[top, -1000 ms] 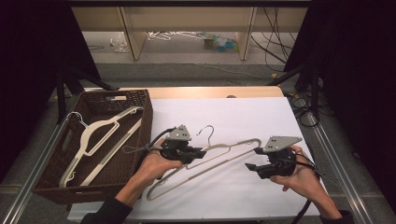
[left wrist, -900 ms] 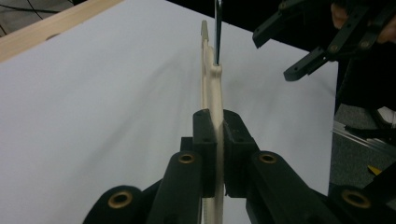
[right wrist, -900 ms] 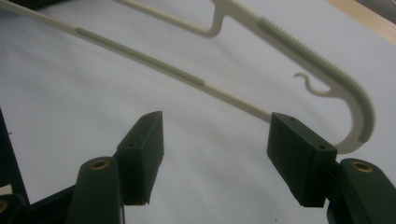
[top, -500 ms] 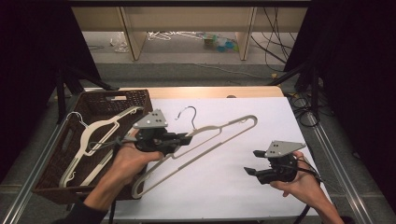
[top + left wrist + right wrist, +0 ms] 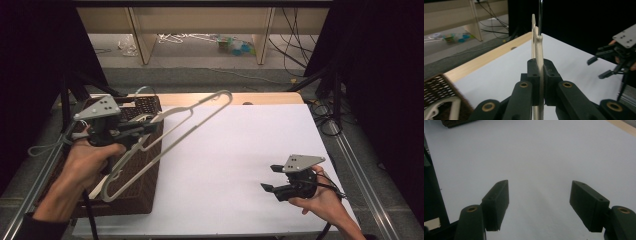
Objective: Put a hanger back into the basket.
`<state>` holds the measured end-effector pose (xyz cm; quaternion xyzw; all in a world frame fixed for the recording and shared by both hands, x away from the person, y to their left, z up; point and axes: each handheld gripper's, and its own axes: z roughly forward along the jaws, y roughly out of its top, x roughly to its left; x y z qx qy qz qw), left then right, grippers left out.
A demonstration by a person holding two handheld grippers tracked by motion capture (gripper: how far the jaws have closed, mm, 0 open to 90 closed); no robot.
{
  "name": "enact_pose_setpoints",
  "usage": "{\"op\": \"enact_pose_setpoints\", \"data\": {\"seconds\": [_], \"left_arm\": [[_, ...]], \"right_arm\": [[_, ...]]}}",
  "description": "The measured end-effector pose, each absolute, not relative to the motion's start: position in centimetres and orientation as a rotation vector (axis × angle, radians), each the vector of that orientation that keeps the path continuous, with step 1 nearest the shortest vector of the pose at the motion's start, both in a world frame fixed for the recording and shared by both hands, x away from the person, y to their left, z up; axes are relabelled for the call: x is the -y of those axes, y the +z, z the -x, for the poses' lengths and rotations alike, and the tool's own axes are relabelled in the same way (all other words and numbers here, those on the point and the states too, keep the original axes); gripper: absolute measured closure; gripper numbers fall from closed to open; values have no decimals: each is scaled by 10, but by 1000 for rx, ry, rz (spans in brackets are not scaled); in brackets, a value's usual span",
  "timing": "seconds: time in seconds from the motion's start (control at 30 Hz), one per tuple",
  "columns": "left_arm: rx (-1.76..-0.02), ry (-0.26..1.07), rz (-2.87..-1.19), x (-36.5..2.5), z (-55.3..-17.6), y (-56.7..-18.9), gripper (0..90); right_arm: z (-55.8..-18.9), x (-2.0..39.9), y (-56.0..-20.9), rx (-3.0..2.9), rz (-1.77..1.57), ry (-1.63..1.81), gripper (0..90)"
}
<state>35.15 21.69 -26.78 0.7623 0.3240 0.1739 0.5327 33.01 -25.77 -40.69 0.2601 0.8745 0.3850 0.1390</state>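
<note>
Left tongs clamped on the hanger, long axis running diag. over the basket, which sits right below. Right tongs wide and empty, well apart on the table.

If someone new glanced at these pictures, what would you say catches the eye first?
Probably the cream hanger, held in the air by the left gripper above the brown wicker basket at the table's left edge. The right gripper hovers open and empty over the white tabletop.
</note>
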Motion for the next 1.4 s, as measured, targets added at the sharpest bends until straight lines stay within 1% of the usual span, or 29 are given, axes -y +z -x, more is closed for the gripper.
{"op": "enact_pose_setpoints", "data": {"seconds": [0.33,0.67,0.97,1.4], "left_arm": [[-884,532,-1749,-279,-368,-276,854],[-976,612,-1699,-322,-379,-298,854],[-1016,643,-1709,-344,-382,-321,854],[-1059,621,-1702,-360,-378,-343,854]], "right_arm": [[-331,258,-411,-2542,-744,1108,327],[-330,257,-414,-2542,-750,1104,324],[-329,256,-416,-2561,-746,1102,322],[-329,255,-418,-2569,-735,1096,322]]}}
